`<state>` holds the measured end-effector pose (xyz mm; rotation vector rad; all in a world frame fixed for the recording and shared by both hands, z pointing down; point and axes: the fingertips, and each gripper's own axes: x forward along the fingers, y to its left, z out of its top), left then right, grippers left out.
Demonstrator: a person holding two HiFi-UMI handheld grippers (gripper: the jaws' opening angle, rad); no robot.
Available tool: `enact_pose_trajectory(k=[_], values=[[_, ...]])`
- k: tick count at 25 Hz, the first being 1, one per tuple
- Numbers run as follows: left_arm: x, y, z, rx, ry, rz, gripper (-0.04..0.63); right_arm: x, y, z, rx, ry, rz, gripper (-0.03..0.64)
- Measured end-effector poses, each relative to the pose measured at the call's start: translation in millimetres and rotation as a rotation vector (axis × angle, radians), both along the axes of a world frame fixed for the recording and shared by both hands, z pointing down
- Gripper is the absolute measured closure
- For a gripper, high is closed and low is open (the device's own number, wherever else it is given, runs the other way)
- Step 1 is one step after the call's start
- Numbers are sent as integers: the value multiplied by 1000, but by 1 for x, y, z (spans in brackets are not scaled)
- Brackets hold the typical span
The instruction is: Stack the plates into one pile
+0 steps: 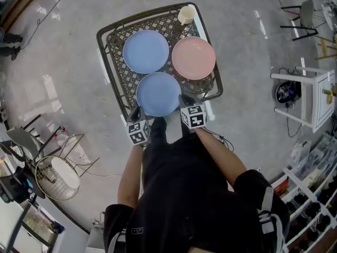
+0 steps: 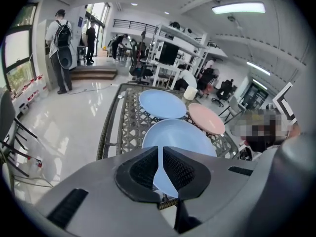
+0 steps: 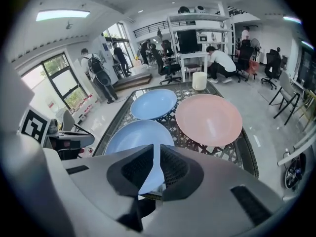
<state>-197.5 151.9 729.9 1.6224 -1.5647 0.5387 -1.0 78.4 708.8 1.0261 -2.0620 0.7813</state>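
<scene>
Two blue plates (image 1: 146,51) (image 1: 158,94), one pink plate (image 1: 193,57) (and one cup (image 1: 185,15)) lie unstacked.

On the table (image 1: 126,79): left plate (image 1: 146,51) and right plate (image 1: 193,57) side by side at the back — near plate (image 1: 158,94) before them; cup (image 1: 185,15) behind right plate.

Large open-plan workspace, part lab and part office. A glossy grey floor (image 1: 63,78) stretches wall to wall, with a cable (image 1: 46,16) trailing across it. White metal shelving (image 2: 170,33) carries a dark monitor (image 3: 190,41). Office chairs (image 3: 270,63) stand about. A person with a backpack (image 2: 59,43) stands near steps. Overhead are long ceiling lights (image 2: 238,8), with tall windows (image 3: 66,80) and a railed upper level (image 2: 129,24).
</scene>
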Motion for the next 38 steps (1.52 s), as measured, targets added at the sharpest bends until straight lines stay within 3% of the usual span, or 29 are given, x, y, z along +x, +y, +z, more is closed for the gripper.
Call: enact_pose_trajectory(k=[4,14,26,30,38], values=[[1,2,27,-59,-3,4,495,6,4,27,-75,24,-1,560],[-1,9,61,-154,15,-20,453,13,9,79,-205,87,25,528],[-5,11,92,-236,20,-14,476,12,8,107,-268,106,69,532],[-4,11,92,-237,23,-16,515,16,7,108,-263,118,87,575],[-1,21,84,-249,37,-25,522,20,19,102,-290,113,81,578]])
